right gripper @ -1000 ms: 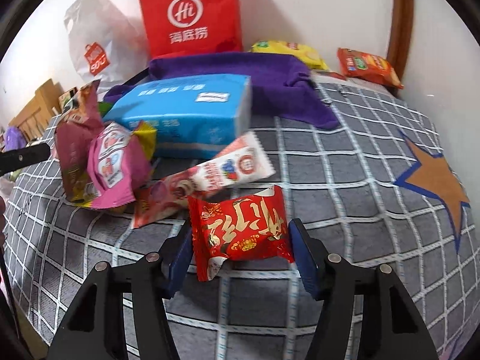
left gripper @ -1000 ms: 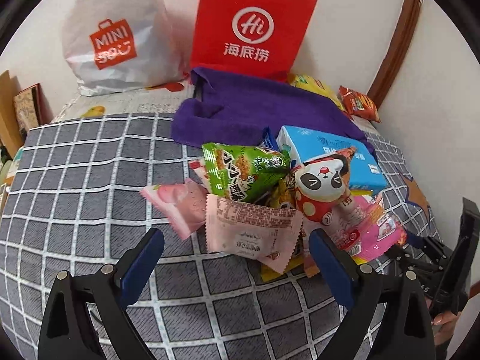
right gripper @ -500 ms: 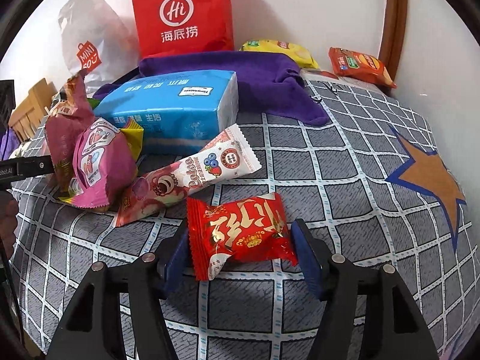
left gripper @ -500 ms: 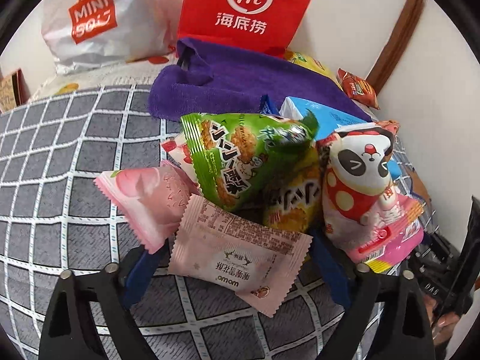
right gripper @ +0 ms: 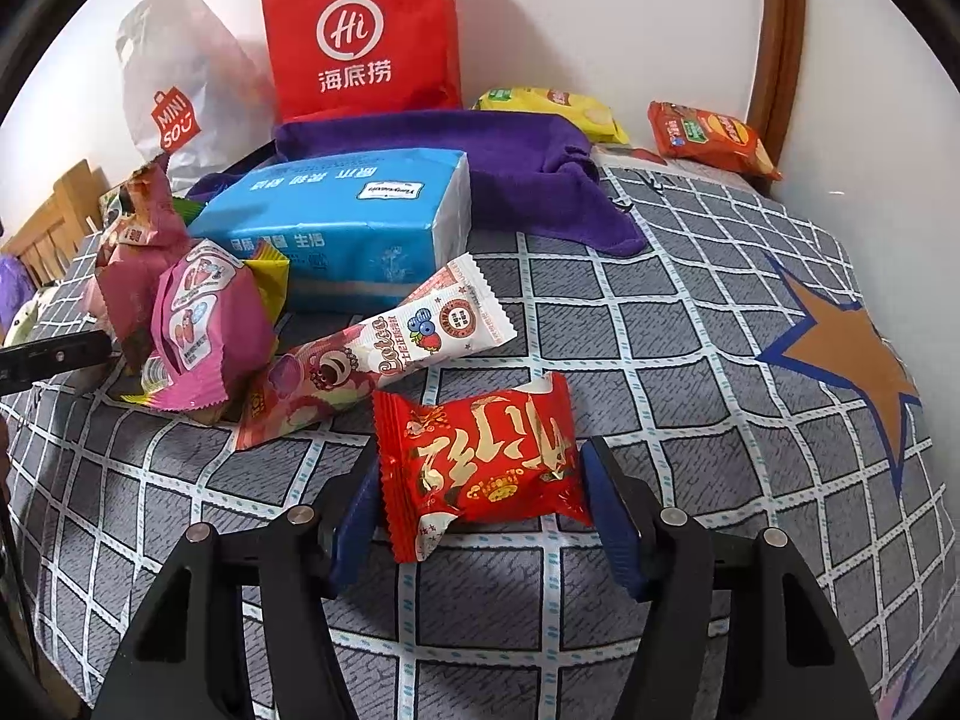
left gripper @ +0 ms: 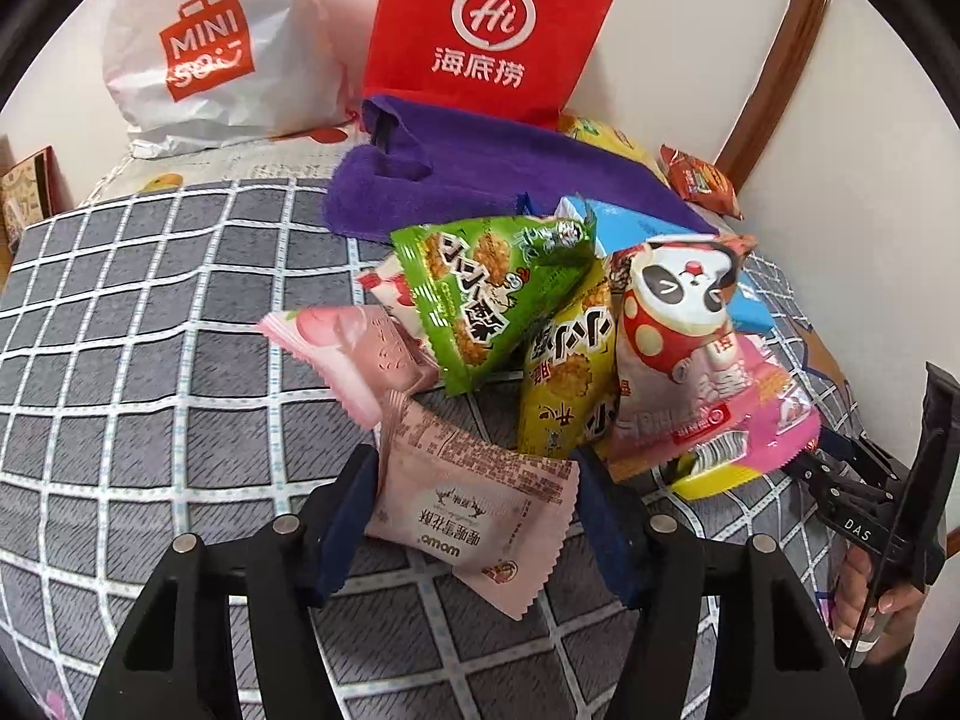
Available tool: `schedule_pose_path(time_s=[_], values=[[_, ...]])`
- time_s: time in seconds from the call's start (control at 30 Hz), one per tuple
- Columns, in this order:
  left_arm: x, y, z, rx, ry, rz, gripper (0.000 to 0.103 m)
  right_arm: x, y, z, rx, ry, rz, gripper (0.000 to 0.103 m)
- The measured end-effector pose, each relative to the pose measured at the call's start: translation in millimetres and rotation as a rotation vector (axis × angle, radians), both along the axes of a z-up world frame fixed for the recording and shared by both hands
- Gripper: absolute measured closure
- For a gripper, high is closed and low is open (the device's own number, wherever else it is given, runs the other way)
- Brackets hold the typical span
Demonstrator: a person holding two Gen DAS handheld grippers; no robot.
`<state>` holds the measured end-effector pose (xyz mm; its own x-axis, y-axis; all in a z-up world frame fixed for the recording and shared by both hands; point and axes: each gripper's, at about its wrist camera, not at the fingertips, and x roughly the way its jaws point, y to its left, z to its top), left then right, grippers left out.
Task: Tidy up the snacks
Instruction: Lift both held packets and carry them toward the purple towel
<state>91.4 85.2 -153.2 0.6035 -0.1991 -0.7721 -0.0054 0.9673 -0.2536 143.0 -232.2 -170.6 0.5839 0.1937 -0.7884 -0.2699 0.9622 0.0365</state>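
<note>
Left gripper (left gripper: 477, 516): jaws are closing on a pale pink packet (left gripper: 474, 507) at lower centre, pads seen touching both its sides. Snack pile (left gripper: 570, 336) is located just above it on the grid cloth (left gripper: 150, 312). Right gripper (right gripper: 480, 501): clamped on a red packet (right gripper: 480, 462), lower centre. Blue tissue pack (right gripper: 342, 222) is seen upper left.

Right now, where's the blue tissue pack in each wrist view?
Left wrist: blue tissue pack right of centre, mostly hidden behind the snack pile, in front of the purple towel.
Right wrist: upper left of centre, fully visible, before the same towel.
Shared landmark: red Hi bag.
</note>
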Motion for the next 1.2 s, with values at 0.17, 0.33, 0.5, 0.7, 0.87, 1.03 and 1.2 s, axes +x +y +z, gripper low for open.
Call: schedule_pose_path(time_s=[0.17, 0.33, 0.5, 0.7, 0.87, 1.03, 1.2], values=[[-8, 4, 8, -0.005, -0.024, 0.006, 0.043, -6, 1, 12, 0.003, -0.017, -0.007, 0.048], [-19, 5, 15, -0.022, -0.047, 0.01, 0.044, -14, 2, 21, 0.0, -0.037, 0.004, 0.054], [-26, 2, 22, -0.017, -0.061, 0.015, 0.044, -20, 0, 26, 0.022, -0.029, 0.005, 0.06], [-32, -6, 29, -0.013, -0.073, 0.01, 0.044, -27, -3, 36, 0.044, -0.043, 0.001, 0.06], [-31, -13, 39, -0.007, -0.081, -0.002, 0.044, -28, -5, 50, 0.065, -0.055, 0.003, 0.06], [-25, -21, 58, -0.026, -0.099, -0.022, 0.044, -20, 1, 70, 0.068, -0.05, 0.015, 0.06], [-11, -36, 79, -0.001, -0.119, -0.037, 0.044, -8, 12, 94, 0.062, -0.078, 0.01, 0.06]])
